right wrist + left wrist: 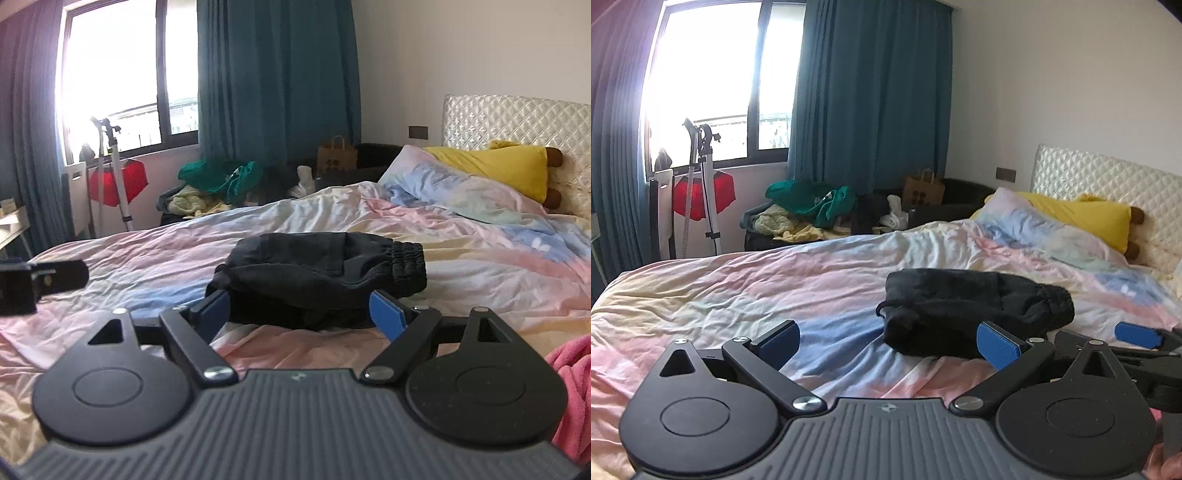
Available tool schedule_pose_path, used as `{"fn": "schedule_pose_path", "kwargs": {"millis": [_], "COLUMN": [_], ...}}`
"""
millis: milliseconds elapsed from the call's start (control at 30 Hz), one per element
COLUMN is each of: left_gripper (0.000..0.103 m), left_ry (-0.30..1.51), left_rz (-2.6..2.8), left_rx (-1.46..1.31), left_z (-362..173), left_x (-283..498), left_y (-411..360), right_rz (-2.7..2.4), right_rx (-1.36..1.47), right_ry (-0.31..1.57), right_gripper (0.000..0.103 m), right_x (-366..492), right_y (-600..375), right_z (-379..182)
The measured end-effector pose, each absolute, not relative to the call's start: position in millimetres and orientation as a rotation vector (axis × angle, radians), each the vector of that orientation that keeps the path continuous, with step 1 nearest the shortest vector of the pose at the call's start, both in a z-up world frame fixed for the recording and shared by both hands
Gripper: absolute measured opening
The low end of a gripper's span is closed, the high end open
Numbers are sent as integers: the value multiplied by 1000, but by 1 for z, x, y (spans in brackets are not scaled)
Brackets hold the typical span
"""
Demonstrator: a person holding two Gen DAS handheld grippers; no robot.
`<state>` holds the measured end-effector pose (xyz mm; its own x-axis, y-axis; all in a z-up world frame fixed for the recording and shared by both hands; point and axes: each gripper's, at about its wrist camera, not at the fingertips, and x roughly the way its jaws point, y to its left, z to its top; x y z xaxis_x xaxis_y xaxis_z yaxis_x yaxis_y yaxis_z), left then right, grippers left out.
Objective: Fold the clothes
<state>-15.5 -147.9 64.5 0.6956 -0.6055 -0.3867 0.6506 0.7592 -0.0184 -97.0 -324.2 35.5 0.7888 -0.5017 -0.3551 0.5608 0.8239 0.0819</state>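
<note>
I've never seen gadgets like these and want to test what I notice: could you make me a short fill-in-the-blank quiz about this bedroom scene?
1. The folded garment on the bed is ____ in colour.
2. The pillow leaning at the quilted headboard is ____.
3. The curtains beside the window are ____.
4. The right gripper has its jaws ____, one either side of the garment's near edge.

Missing words: black; yellow; blue; open
</note>
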Motion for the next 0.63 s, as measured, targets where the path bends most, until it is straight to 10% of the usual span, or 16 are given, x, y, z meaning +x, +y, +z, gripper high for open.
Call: {"fn": "schedule_pose_path", "kwargs": {"millis": [633], "left_gripper": [103], "left_ry": [434], "left_rz": [-670], "left_rx": [130], "left_z": [52], "left_x": [-13], "left_y": [-155], "right_rz": [-621], "right_rx": [178], "right_ry": [366], "right_gripper": [84], "right_x": [-93], "right_y": [-327], "right_z": [29]}}
